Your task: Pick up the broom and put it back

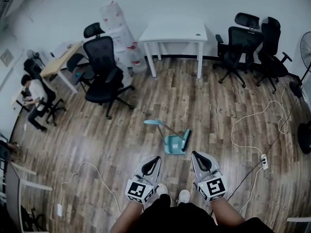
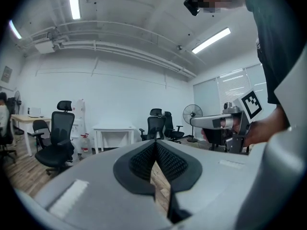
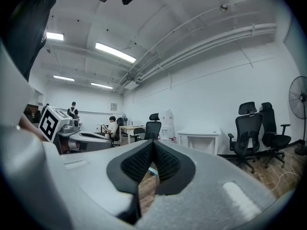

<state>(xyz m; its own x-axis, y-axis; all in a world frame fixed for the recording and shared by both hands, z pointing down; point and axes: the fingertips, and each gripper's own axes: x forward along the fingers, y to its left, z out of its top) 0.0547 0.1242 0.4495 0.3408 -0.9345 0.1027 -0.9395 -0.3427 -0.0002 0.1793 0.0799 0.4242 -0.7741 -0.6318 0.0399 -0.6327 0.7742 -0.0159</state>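
A teal broom [image 1: 167, 130] lies on the wooden floor with its long handle pointing up-left. Its head rests by a teal dustpan [image 1: 174, 144]. Both grippers hover just short of it, level and side by side, above the person's white shoes. My left gripper [image 1: 156, 158] is shut with nothing in it, and its ribbed black pads meet at the tip [image 2: 156, 145]. My right gripper [image 1: 194, 153] is shut too and holds nothing [image 3: 153, 143]. A sliver of teal [image 3: 153, 170] shows below its closed pads.
A white table [image 1: 175, 33] stands at the far wall. Black office chairs sit at left [image 1: 104, 72] and at back right [image 1: 245, 45]. A white cable and power strip [image 1: 264, 161] run across the floor at right. A person sits at a desk far left [image 1: 31, 98].
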